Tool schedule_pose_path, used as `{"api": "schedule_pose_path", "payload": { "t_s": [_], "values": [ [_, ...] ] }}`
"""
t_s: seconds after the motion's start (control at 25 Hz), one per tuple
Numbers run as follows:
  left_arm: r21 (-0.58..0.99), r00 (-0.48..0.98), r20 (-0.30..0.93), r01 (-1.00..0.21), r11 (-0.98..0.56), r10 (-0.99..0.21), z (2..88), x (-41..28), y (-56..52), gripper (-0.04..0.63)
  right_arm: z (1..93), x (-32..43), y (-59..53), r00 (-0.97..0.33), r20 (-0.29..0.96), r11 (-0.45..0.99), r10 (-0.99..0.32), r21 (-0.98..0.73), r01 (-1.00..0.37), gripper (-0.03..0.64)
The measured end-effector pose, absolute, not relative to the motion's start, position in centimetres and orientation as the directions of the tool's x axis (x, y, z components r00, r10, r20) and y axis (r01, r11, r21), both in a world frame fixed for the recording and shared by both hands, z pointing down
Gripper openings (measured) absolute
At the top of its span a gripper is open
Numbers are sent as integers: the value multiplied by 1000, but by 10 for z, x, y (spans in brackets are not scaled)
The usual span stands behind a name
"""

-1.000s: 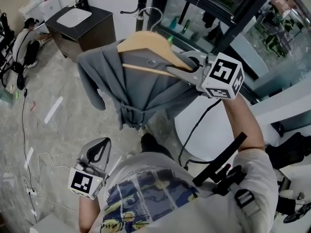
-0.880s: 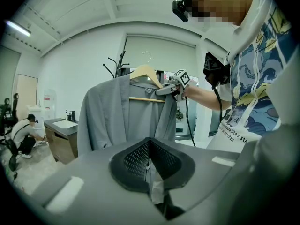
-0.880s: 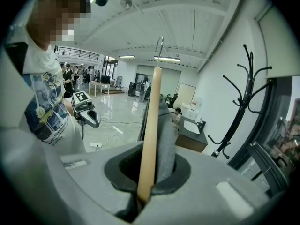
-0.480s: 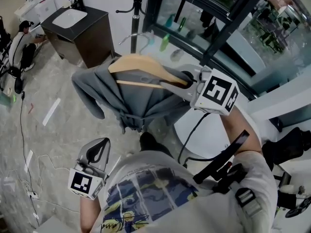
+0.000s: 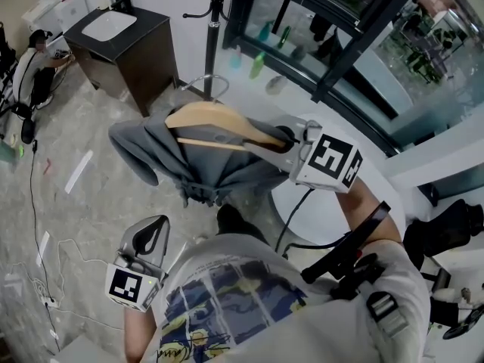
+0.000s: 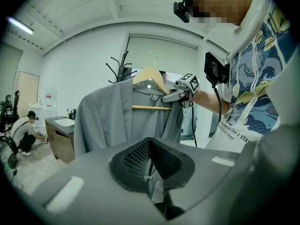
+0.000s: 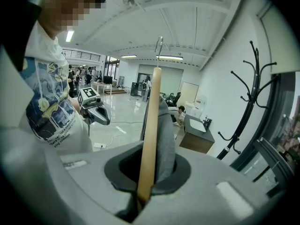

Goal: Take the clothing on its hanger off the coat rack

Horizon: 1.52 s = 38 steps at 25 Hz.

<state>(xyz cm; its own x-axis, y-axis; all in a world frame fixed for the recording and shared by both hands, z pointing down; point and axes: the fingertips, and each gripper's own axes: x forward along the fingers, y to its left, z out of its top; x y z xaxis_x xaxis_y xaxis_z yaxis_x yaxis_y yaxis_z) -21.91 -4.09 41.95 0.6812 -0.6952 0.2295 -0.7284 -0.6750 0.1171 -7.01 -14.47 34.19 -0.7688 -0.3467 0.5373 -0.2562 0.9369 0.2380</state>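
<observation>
One grey piece of clothing (image 5: 215, 169) hangs on a wooden hanger (image 5: 212, 118) in the middle of the head view, up in the air and not on the coat rack (image 5: 215, 21). The cloth drapes over both arms of the hanger and bunches up below it, with one sleeve drooping to the left. The hanger's metal hook (image 5: 201, 84) sticks out at the top and is hooked on nothing. The right tongs (image 5: 265, 146) are closed tight on the right end of the hanger. In the right gripper view the wooden edge and a fold of grey cloth come up right from between the two jaws. The person's arm reaches in from the lower right to hold these tongs. The coat rack is a dark pole with curly hooks in the upper middle of the head view, well apart from the hanger. The left tongs (image 5: 155, 229) sit low in the lower left of the head view, far from the clothing. Their jaws are closed together with nothing in them, and in the left gripper view they look toward the hanging clothing. A dark cabinet (image 5: 140, 55) with a white sink (image 5: 110, 26) stands in the upper left. Beside it, at the left edge, a person (image 5: 34, 66) crouches on the pale floor (image 5: 91, 203), where thin cables (image 5: 41, 233) lie.
</observation>
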Motion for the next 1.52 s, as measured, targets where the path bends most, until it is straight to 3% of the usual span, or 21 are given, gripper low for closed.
{"api": "schedule_pose_path", "payload": {
  "t_s": [1.52],
  "values": [
    [102, 697, 259, -708, -699, -668, 422, -207, -36, 3, 369, -73, -112, -782, 538, 949, -316, 182, -259, 5]
  ]
}}
